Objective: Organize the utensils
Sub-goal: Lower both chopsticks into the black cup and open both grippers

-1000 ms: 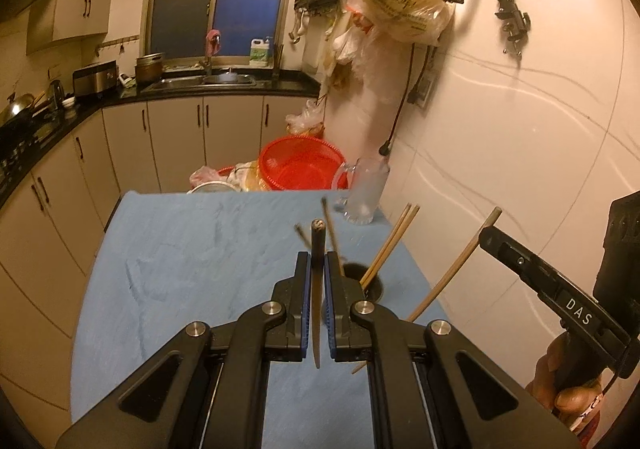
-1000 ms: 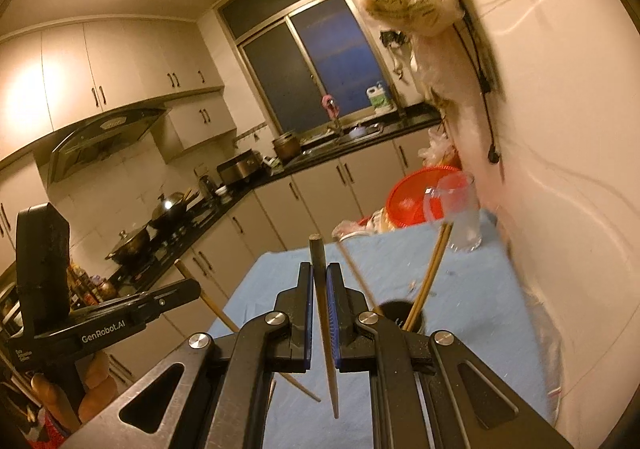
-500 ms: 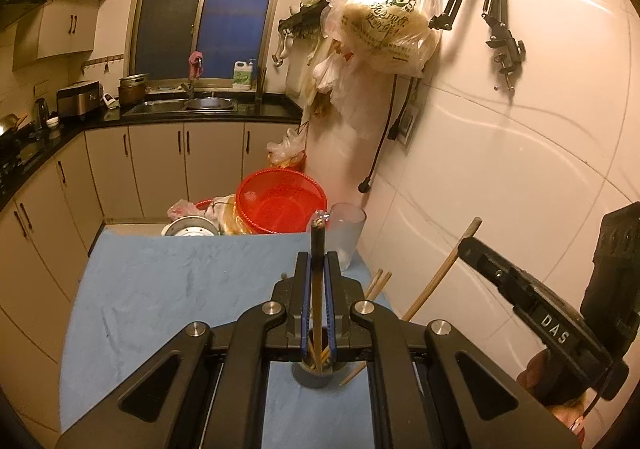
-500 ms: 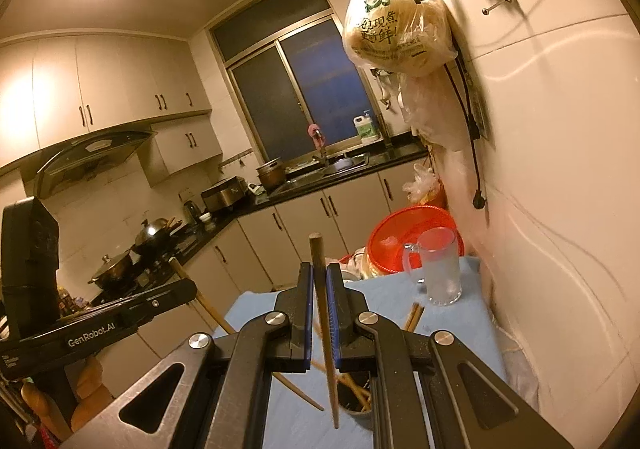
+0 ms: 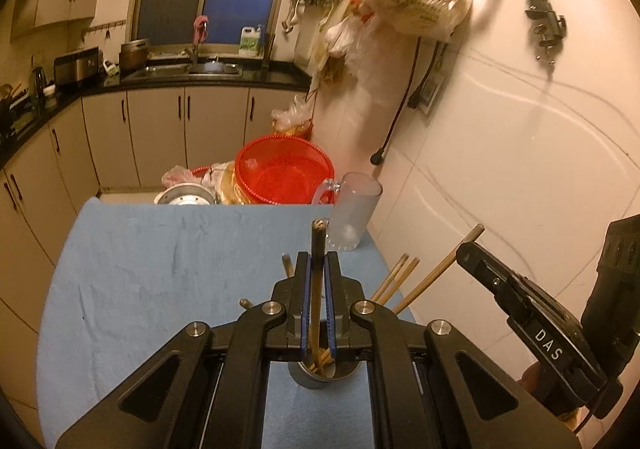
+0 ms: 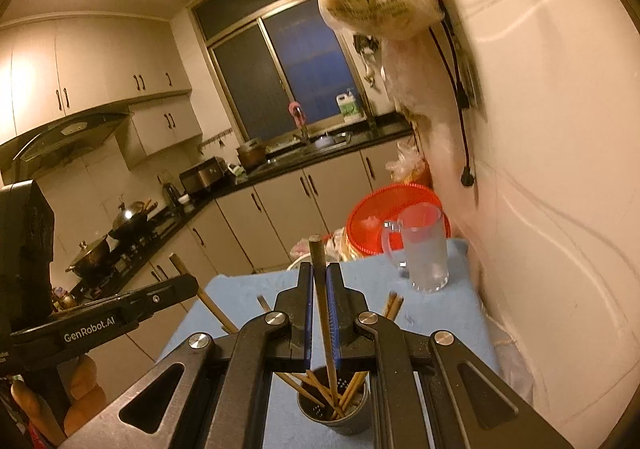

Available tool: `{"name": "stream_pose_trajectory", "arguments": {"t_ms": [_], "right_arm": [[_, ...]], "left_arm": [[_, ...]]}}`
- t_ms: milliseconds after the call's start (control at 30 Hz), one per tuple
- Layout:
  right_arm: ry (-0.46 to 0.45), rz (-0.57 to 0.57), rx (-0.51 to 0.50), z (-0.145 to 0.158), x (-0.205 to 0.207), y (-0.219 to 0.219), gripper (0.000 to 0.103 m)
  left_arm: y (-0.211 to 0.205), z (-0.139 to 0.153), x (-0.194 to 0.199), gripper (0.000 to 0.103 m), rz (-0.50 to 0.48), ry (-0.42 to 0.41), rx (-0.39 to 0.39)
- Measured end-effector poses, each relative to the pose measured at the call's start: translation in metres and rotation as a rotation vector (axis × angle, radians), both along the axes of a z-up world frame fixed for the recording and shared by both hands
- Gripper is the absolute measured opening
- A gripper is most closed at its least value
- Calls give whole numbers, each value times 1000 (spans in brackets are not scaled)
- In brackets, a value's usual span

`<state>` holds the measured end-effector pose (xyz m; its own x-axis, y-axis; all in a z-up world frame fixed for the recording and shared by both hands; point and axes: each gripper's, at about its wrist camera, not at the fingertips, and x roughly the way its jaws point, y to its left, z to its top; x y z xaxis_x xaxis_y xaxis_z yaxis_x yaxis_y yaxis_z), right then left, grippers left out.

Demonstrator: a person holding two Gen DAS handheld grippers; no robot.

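Ahead of both grippers the blue cloth [image 5: 168, 273] runs out bare and wide to the left gripper's left, ending at a far edge where a red basket [image 5: 286, 175] and a metal bowl [image 5: 185, 196] sit beyond it. To the right the room closes in quickly: the tiled wall [image 5: 520, 153] stands just past the cloth's right edge, and a frosted glass mug [image 5: 352, 213] stands in that far right corner. The left gripper [image 5: 318, 269] is clenched on a dark chopstick [image 5: 317, 289], which stands nearly upright between the blue pads with its lower end reaching into the utensil cup [image 5: 324, 371] directly beneath the jaws. The right gripper [image 6: 319, 281] is likewise clamped on its own chopstick [image 6: 325, 313], slightly tilted, tip down inside the same dark perforated cup [image 6: 340, 409] just below and ahead of it. More chopsticks [image 6: 348, 389] already lean in the cup, fanning out towards the wall. Each gripper shows in the other's view, close alongside.
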<state>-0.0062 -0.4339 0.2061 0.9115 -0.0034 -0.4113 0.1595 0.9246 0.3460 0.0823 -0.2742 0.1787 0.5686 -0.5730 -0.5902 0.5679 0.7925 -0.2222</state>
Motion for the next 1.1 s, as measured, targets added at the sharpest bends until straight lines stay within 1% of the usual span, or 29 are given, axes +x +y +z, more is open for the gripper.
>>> {"name": "stream_pose_trajectory", "arguments": {"t_ms": [233,400,533,800,1100], "right_arm": [[39,8,14,-22,7,0,8],[83,14,29,-40,10,1,8],[106,16,32,-50,11,3,8],[131,2,64,-58,10,-2,8],[127,5,56,-51,6,0,8]], "left_arm": [[-1,-16,3,6,-2,22,11],[-1,-32,5,6,-3,47,37],[-1,-39,5,6,-6,58,50],[0,-40,3,6,-3,55,55],[4,-35,3,6,6,54,44]]}}
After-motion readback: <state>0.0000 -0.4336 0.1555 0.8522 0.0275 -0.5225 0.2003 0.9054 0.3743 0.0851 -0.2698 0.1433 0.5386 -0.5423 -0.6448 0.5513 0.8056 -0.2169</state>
